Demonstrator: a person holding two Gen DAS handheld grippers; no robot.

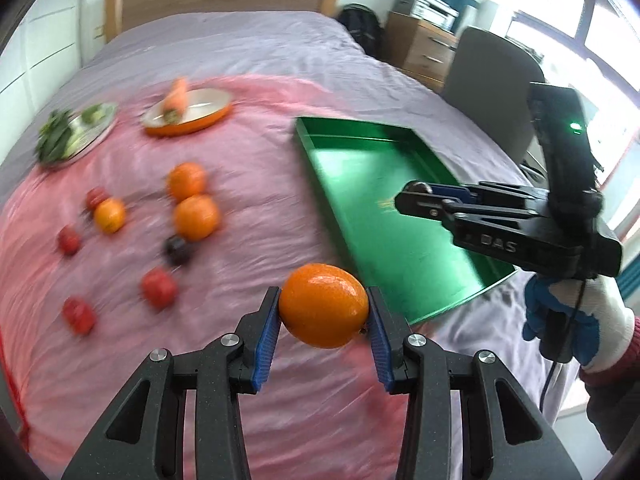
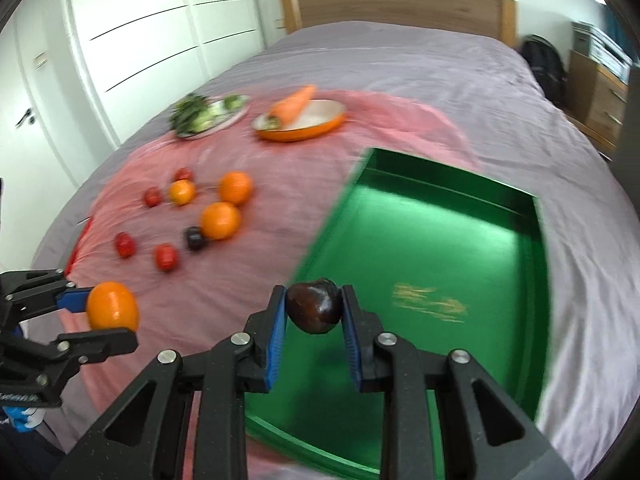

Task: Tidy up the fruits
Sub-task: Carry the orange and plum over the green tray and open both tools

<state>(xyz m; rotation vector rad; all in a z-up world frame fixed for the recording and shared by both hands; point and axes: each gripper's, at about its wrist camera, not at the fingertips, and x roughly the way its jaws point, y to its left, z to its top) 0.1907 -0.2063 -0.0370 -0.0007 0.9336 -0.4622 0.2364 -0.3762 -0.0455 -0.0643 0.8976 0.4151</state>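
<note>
My left gripper is shut on an orange and holds it above the pink cloth, left of the green tray. It also shows in the right wrist view. My right gripper is shut on a dark plum over the near left edge of the green tray. On the cloth lie three oranges, a second dark plum and several red tomatoes.
An orange-rimmed plate with a carrot and a plate of greens sit at the far side of the pink cloth. A chair and a wooden dresser stand beside the bed on the right.
</note>
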